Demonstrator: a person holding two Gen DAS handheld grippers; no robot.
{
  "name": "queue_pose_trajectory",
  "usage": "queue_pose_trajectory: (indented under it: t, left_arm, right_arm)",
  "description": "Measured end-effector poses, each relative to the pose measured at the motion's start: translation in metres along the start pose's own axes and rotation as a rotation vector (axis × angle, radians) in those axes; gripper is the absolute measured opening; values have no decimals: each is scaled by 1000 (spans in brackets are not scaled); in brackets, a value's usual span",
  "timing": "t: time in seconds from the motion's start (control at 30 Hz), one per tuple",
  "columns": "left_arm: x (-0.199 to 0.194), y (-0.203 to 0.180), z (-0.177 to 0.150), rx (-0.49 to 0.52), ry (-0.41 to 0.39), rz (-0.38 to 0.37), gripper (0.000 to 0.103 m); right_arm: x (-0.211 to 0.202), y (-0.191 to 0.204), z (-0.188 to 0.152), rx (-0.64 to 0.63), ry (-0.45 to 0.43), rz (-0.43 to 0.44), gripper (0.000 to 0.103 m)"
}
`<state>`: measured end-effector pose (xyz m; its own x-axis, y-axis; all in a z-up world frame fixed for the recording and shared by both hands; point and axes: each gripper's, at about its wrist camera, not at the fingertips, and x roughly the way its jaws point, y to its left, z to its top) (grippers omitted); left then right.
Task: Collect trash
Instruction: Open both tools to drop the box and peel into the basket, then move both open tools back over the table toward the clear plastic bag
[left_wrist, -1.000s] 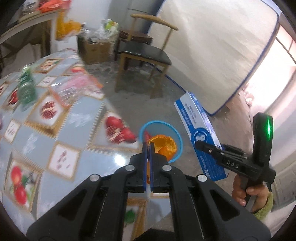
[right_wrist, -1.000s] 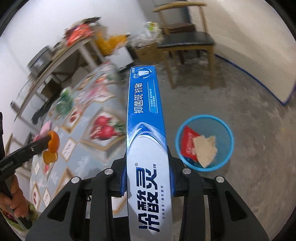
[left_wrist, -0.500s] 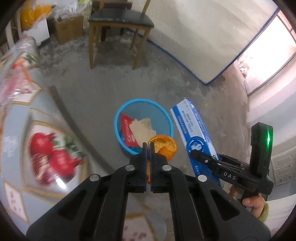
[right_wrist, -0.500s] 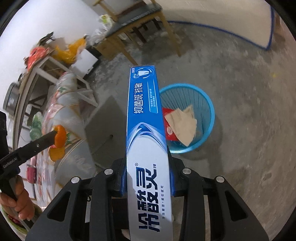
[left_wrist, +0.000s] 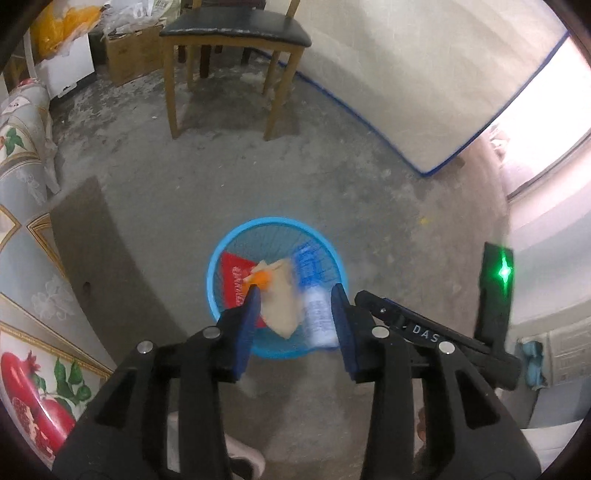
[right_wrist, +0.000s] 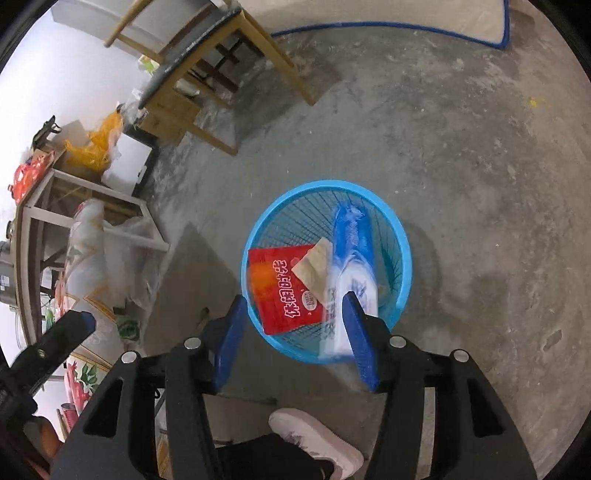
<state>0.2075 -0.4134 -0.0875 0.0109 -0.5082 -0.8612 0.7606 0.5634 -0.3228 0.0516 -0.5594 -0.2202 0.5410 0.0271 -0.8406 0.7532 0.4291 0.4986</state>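
Left claw (left_wrist: 295, 295): jaws spread wide, empty; poised directly above the blue basket (left_wrist: 218, 258) so anything let go lands inside. Orange peel (left_wrist: 260, 277): blurred, just off the left finger tip, over the basket. Right claw (right_wrist: 295, 314): jaws apart, empty, likewise above the basket. Toothpaste box (right_wrist: 351, 258): blurred, below and ahead, leaning inside the basket beside the red packet (right_wrist: 284, 291) and paper scrap (right_wrist: 314, 266).

You're in a plain room of a home: bare concrete floor (left_wrist: 369, 177), a wooden chair (left_wrist: 232, 37) with a dark seat, and a bench (left_wrist: 22, 206) under a pomegranate-print cloth. A cardboard box (left_wrist: 133, 51) and an orange bag (right_wrist: 99, 144) clutter the wall, and a blue wastebasket (right_wrist: 400, 236) sits on the floor.
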Motion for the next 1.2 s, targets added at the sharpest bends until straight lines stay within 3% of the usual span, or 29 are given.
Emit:
queue_pose_trajectory:
  t: [0.23, 0.43, 0.53, 0.7, 0.9, 1.2]
  left_arm:
    - [-34, 13, -11, -23, -55, -17, 39]
    - [-82, 23, -35, -35, -126, -16, 49]
    - [-107, 29, -54, -38, -162, -9, 55]
    - [-154, 48, -93, -59, -235, 4, 65]
    - [-209, 93, -146, -122, -343, 82, 70]
    - [-273, 176, -232, -329, -459, 187, 71]
  right_arm:
    - [-10, -21, -26, 17, 5, -23, 52]
    - [-25, -27, -50, 14, 25, -15, 53]
    - [-36, -20, -56, -6, 14, -2, 60]
    - [-59, 7, -62, -67, -9, 31, 64]
    - [-78, 63, -74, -183, -23, 93, 67]
    - [-79, 155, -98, -329, 33, 204, 68]
